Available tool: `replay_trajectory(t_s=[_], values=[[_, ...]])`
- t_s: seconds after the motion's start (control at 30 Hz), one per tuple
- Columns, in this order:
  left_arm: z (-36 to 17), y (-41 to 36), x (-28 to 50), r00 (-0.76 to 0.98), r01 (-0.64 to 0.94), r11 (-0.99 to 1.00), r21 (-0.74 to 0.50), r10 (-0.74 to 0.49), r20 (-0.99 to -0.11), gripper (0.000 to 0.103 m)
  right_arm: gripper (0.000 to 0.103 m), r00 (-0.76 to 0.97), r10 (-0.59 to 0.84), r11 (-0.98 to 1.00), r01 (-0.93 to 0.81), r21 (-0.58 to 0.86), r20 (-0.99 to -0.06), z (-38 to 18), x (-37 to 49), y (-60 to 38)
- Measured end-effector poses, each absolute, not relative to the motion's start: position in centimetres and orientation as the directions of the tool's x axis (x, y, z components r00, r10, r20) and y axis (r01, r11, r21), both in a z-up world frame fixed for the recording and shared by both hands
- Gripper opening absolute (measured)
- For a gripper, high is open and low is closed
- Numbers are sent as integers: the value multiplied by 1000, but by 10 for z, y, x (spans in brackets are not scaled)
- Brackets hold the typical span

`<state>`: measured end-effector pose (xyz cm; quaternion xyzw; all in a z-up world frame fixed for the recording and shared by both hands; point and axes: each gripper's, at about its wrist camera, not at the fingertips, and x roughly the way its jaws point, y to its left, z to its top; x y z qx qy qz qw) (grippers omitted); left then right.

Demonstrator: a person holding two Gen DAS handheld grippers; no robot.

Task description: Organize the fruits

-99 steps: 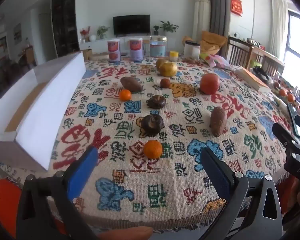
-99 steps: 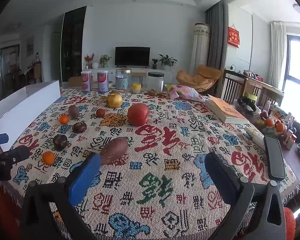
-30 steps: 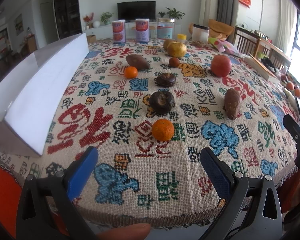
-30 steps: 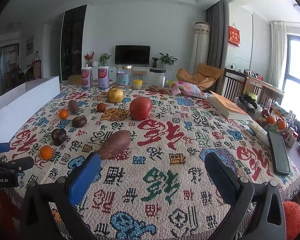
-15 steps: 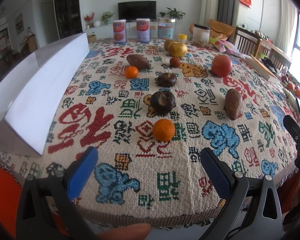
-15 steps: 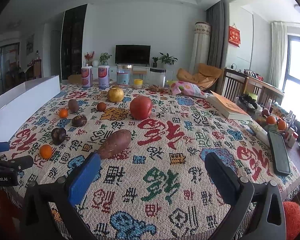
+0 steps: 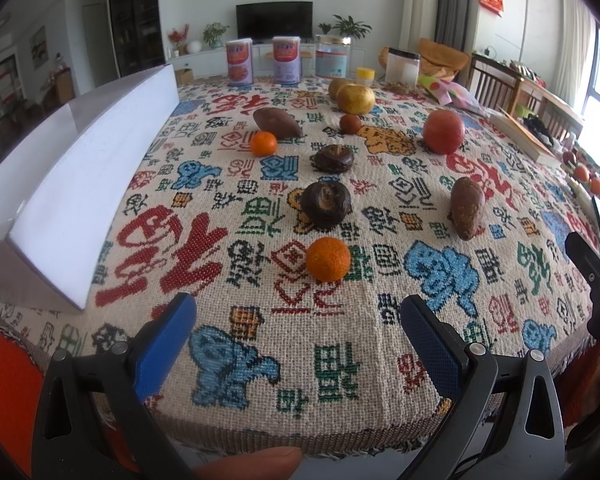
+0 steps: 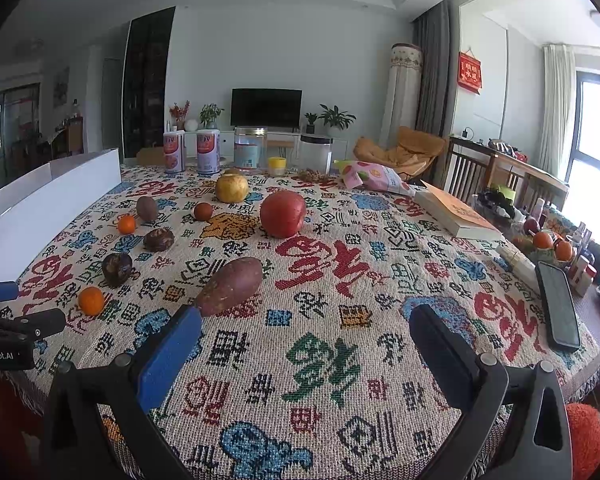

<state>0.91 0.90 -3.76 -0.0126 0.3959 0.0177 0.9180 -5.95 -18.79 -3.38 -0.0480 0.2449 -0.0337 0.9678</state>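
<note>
Both wrist views from near table edge [image 7: 340, 424], facing inward, sharing fruit-strewn tablecloth [image 8: 340, 280]

Both grippers, the left gripper [image 7: 298, 322] and the right gripper [image 8: 305, 334], share one build: black triangular cut-out frames, silver screws, blue textured pads [image 7: 166, 338] lining the jaws. White lettering marks the left one's side.

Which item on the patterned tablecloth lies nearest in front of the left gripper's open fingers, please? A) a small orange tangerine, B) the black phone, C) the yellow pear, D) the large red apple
A: in the left wrist view, the left gripper is open and empty, and the tangerine sits just beyond its fingertips, closer than the dark round fruit behind it.
</note>
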Motion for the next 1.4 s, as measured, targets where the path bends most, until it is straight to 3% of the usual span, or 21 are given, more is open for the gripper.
replay_trajectory(t_s=[0.93, 1.1, 1.27, 1.4], values=[[-43, 12, 13, 664, -52, 999, -13, 25, -747, 102, 103, 872, -90, 993, 40, -114, -482, -36, -58, -188], [-55, 29, 22, 617, -78, 994, -73, -9, -787, 102, 103, 865, -90, 993, 36, -117, -494, -39, -56, -188], [-70, 33, 30, 568, -72, 993, -95, -37, -822, 102, 103, 835, -76, 994, 20, -107, -545, -47, -44, -194], [-76, 24, 31, 562, -58, 998, -34, 5, -827, 102, 103, 757, -66, 997, 28, -68, -650, -63, -15, -208]])
